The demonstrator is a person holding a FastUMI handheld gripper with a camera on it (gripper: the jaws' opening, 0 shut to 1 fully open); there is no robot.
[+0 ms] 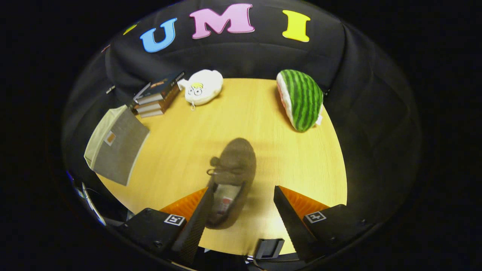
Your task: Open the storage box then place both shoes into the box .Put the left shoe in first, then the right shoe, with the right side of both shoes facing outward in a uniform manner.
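Gripper view looks down over the tool, whose two fingers stand wide apart and grip nothing. Between them, hard against the inner face of the left finger and well clear of the right one, lies a brown suede lace-up shoe on the pale wooden bench; whether the left finger actually touches it cannot be told. Its heel and open mouth, with a light insole showing, sit down between the fingers, while its rounded toe points away, reaching past the fingertips toward the middle of the bench. A knotted lace sits on its upper, on the side nearer the left finger. The tool is tilted downward over the bench's near edge, fingers aimed forward along the shoe. Bare wood lies ahead of the right finger. Farther off to the left, at the bench's edge, stands a grey and beige fabric storage box with a small tag on its face, well apart from the shoe. Beyond it is a stack of dark-covered books, and just beside those a white plush toy with cartoon eyes. Across the far right corner rests a green-striped watermelon-slice plush.
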